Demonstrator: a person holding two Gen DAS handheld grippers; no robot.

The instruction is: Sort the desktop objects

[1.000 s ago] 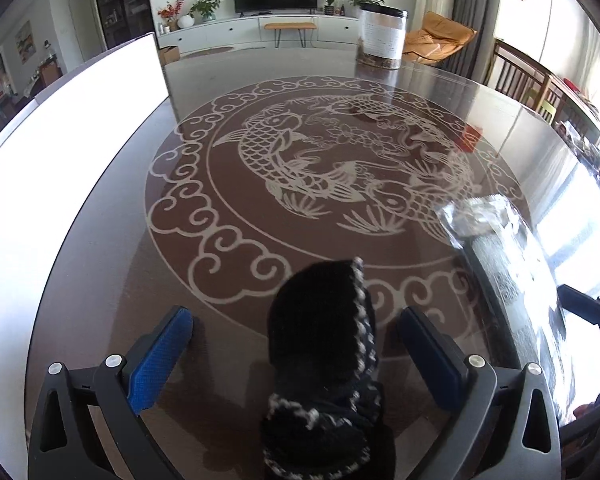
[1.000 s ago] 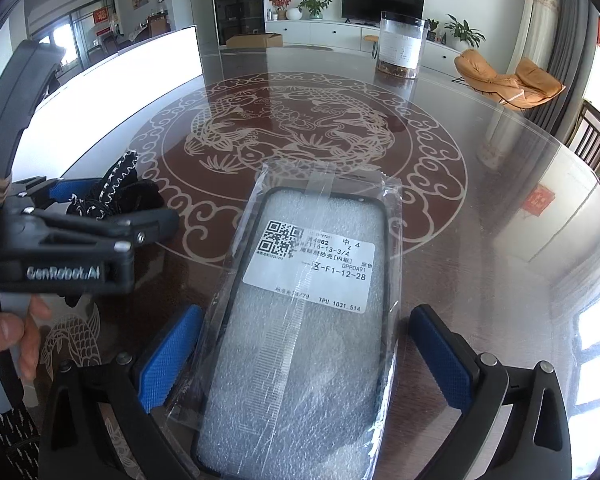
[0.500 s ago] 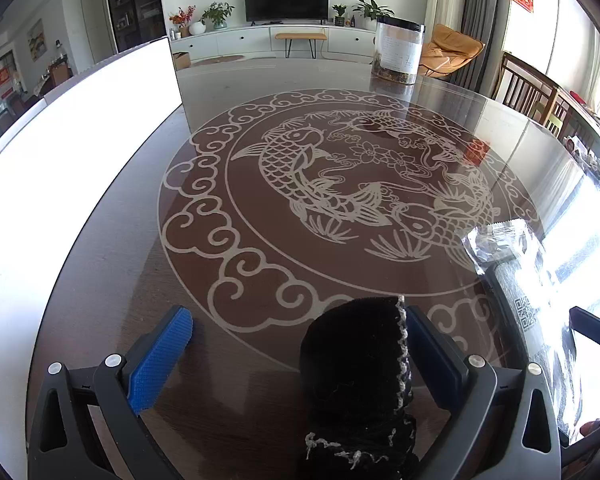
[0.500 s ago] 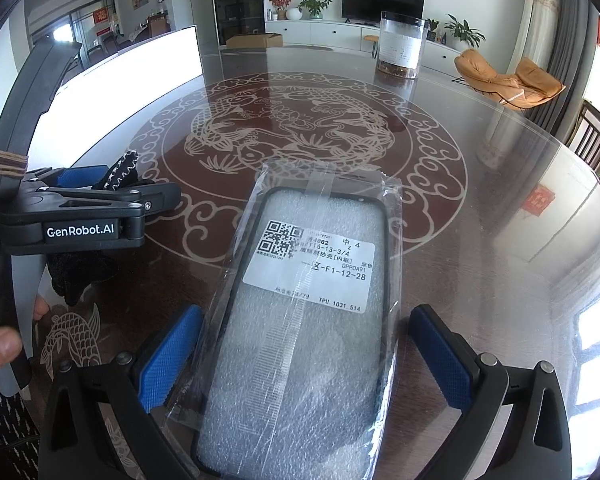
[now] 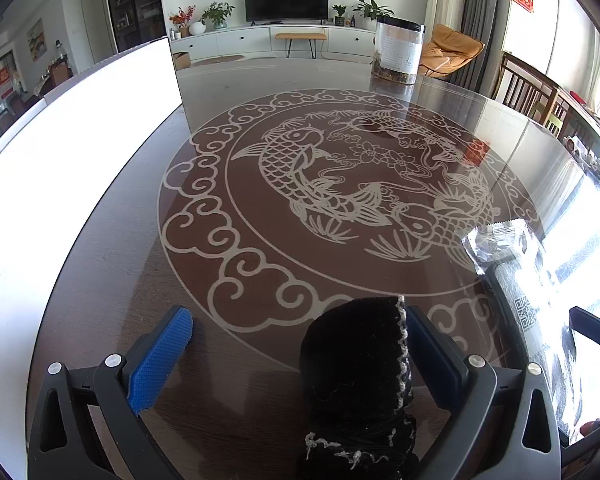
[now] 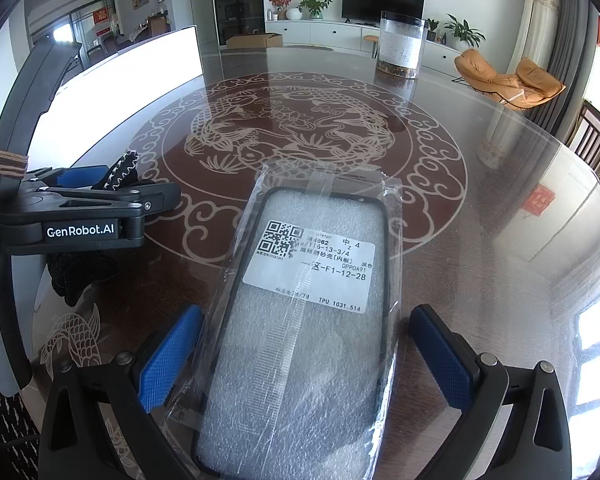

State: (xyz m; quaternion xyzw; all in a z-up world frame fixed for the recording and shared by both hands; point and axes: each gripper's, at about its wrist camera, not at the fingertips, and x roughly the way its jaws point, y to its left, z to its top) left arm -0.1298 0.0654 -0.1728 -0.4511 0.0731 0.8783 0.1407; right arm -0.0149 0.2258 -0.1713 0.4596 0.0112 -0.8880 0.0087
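Black knitted glove (image 5: pixel 356 380) now sits against the right pad of the left tongs (image 5: pixel 296 344), having shifted off centre; both tongs gape. Right tongs (image 6: pixel 304 356) straddle the bagged phone case (image 6: pixel 300 320) on the bench (image 5: pixel 260 240), neither gripped yet.

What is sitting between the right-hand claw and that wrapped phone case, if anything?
Nothing visible. The wrapped phone case already lies between the open fingers of the right claw, flat on the table. The left claw stays off to one side.
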